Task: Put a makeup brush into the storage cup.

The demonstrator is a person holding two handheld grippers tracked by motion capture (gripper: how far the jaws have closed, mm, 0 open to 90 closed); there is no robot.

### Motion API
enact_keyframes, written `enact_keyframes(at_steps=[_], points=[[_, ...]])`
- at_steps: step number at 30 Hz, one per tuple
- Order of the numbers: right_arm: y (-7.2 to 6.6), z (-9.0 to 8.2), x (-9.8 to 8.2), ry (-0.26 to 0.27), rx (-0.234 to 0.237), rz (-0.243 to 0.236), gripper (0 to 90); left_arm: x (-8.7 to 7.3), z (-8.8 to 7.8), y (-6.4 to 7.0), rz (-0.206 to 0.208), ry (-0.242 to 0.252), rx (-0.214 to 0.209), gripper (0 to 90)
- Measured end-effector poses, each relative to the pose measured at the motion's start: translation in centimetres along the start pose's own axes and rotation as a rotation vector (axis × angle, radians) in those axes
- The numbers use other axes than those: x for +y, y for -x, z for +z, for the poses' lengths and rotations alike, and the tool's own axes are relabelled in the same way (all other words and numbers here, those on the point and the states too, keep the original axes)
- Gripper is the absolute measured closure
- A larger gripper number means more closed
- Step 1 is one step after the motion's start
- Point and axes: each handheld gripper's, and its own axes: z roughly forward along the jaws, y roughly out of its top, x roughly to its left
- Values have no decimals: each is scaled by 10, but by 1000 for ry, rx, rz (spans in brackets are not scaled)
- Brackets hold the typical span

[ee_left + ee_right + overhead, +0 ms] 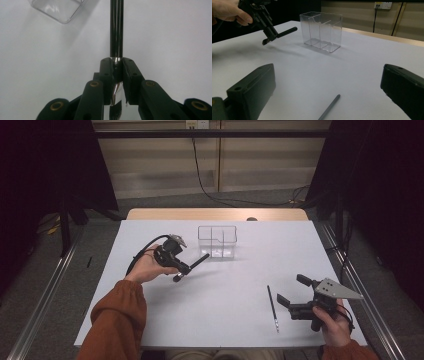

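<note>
My left gripper (186, 267) is held above the table's left half, shut on a black-handled brush (199, 261). In the left gripper view the jaws (116, 61) pinch the brush's silver ferrule; the black handle (116, 27) runs forward and dark bristles show below the pads. The handle tip points toward a clear divided container (216, 240), also seen from the right gripper (322, 31). My right gripper (292, 290) rests at the table's near right, open with nothing between its fingers (252, 87). A second thin dark brush or pen (272, 307) lies on the table just left of it.
The white table top (230, 285) ends in a wooden strip at the far edge. Dark curtains stand to both sides and a cable runs along the floor behind. The right gripper view shows the left hand and its gripper (268, 30) at upper left.
</note>
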Motion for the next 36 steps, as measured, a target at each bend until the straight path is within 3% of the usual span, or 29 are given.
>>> enact_keyframes(at_steps=[3,5,12,17,28,36], points=[[0,0,0,-2,-1,-1,0,-3,-4,3,-4,39,9,792],[0,0,0,-2,-1,-5,0,-5,-5,7,-20,85,-13,792],[0,0,0,0,1,-2,0,-7,-14,17,-12,174,-1,792],[0,0,0,0,0,-2,0,-12,-19,19,-29,198,35,792],[-1,0,0,4,3,-1,0,-33,-31,30,-43,330,59,793],[-1,2,1,4,6,-4,0,-42,-38,38,-55,368,82,793]])
